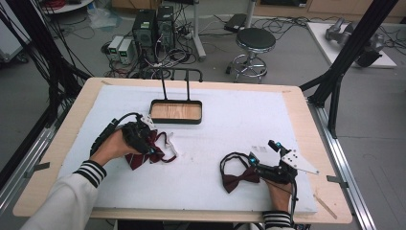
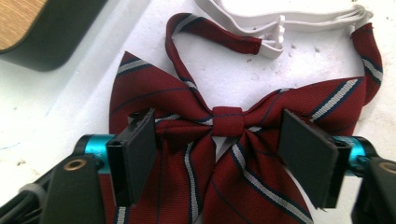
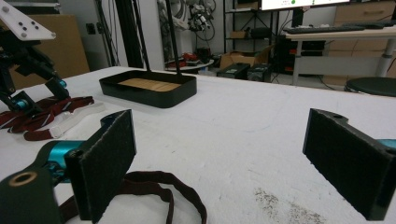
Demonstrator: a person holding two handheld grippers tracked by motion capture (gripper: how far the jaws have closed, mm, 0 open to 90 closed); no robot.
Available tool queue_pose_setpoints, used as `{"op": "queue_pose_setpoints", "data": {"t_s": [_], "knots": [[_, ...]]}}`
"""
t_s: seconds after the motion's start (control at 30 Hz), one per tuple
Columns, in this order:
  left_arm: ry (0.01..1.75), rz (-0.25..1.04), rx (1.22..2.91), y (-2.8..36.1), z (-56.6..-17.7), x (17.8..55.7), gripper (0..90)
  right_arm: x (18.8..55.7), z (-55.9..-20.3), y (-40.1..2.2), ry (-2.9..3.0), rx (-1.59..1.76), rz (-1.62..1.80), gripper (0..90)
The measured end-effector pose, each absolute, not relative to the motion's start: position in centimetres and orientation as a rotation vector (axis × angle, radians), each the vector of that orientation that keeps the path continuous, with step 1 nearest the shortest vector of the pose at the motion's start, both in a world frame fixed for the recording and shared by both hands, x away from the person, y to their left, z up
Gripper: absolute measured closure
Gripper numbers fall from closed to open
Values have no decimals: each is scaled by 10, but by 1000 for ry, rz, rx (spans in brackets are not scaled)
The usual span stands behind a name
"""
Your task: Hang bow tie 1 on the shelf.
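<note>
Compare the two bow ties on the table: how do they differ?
The striped bow tie is red with white and dark stripes; the plain bow tie is solid dark maroon. The striped bow tie has a white elastic strap, the plain bow tie a dark loop. The left hand-held gripper straddles the striped bow tie's knot, jaws apart; the plain bow tie lies by the right hand-held gripper. Both lie flat.

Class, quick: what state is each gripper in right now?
Left gripper: open, jaws either side of the striped bow tie, pads not pressing it.
Right gripper: open, holding nothing; the plain bow tie's strap lies below it.
</note>
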State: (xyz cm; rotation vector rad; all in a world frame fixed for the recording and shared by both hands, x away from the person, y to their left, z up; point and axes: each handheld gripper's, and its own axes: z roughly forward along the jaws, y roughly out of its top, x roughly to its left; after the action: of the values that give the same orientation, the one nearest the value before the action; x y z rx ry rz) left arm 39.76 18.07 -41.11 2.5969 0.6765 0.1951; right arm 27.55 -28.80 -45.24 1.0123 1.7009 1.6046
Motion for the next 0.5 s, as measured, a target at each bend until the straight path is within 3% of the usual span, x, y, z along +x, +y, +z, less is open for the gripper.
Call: {"op": "queue_pose_setpoints", "data": {"t_s": [0.4,0.5], "knots": [[653,139,2622,181,-413,402,321,276,-452,-288,1699,1008,1603,87],[658,100,2618,181,-415,403,371,276,-452,-288,1697,1011,1603,87]]}}
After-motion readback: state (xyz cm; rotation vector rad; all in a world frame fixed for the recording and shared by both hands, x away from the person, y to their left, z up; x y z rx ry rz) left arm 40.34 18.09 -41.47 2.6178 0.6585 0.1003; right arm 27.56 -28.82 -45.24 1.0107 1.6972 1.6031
